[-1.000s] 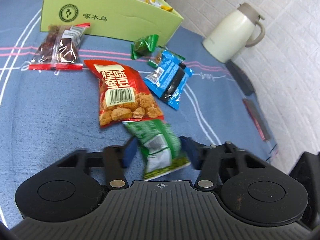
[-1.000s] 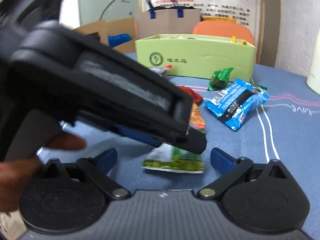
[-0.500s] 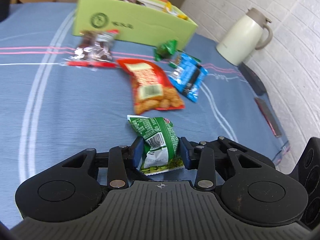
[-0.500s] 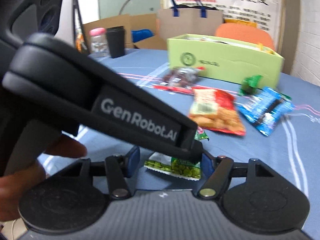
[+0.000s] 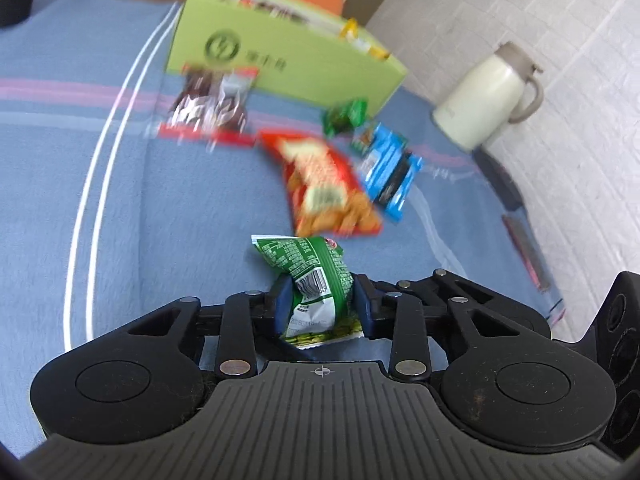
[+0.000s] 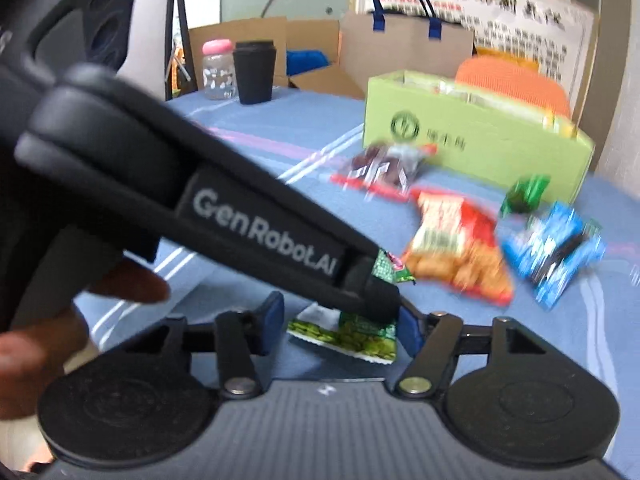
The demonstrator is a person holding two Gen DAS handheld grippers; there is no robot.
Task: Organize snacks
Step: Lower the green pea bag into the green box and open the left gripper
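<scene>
My left gripper (image 5: 323,304) is shut on a small green snack packet (image 5: 316,268), pinched across its middle and held above the blue tablecloth (image 5: 120,240). In the right wrist view the left gripper's black housing (image 6: 240,220) crosses from the left, with the packet (image 6: 352,332) hanging under its tip. My right gripper (image 6: 340,322) has its jaws closing around the packet's lower end; a gap still shows at the left pad. Beyond lies the open green box (image 5: 280,64) with snacks inside.
On the cloth lie a red packet (image 5: 328,184), a blue packet (image 5: 388,172), a tiny green one (image 5: 344,116) and a dark packet (image 5: 212,100). A cream jug (image 5: 480,104) stands at right. A black cup (image 6: 254,72) and bottle (image 6: 218,70) stand far back. A hand (image 6: 40,340) grips the left handle.
The left jaws closed onto the green packet and lifted it off the cloth. The right jaws narrowed around its lower end. Both views pulled back from the box.
</scene>
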